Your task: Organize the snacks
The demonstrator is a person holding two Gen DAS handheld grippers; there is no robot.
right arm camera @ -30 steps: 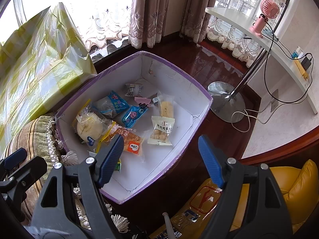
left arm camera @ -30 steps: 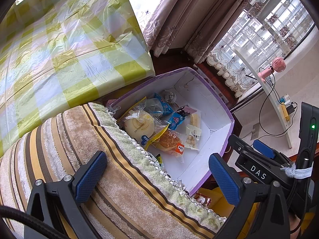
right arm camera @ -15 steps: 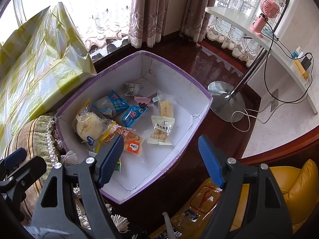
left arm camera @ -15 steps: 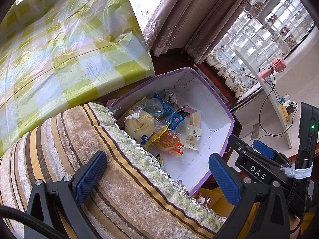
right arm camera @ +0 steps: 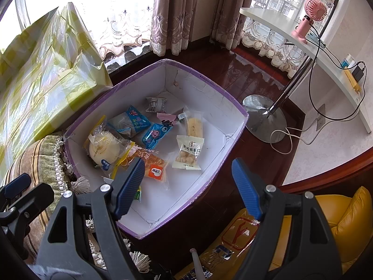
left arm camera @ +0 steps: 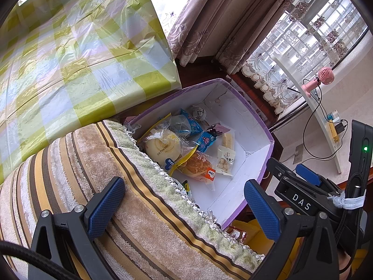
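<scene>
Snack packets lie loose on the floor of a purple-rimmed cardboard box [right arm camera: 235,126], which stands on the dark wood floor beside a striped cushion [left arm camera: 98,186]. They are clustered toward the cushion side: a round cream bun [right arm camera: 103,148], an orange-labelled pastry [right arm camera: 151,163], a white nut packet [right arm camera: 188,152], a yellow cake bar [right arm camera: 193,123], two blue packets [right arm camera: 155,134] and a small grey-white packet [right arm camera: 156,103]. The half of the box floor nearest the right gripper [right arm camera: 186,186] is bare. That gripper hangs above the near rim, jaws spread wide and holding nothing; the pastry shows just past its left fingertip and the nut packet lies ahead, slightly left of centre, long axis running roughly away from the camera. The left gripper [left arm camera: 184,205], jaws likewise released and empty, sits over the cushion, which screens the near edge of the box from it. Judgement: the right gripper is the nearer and has the unobstructed line downward. The scene fits either packets gathered in or packets awaiting sorting.
</scene>
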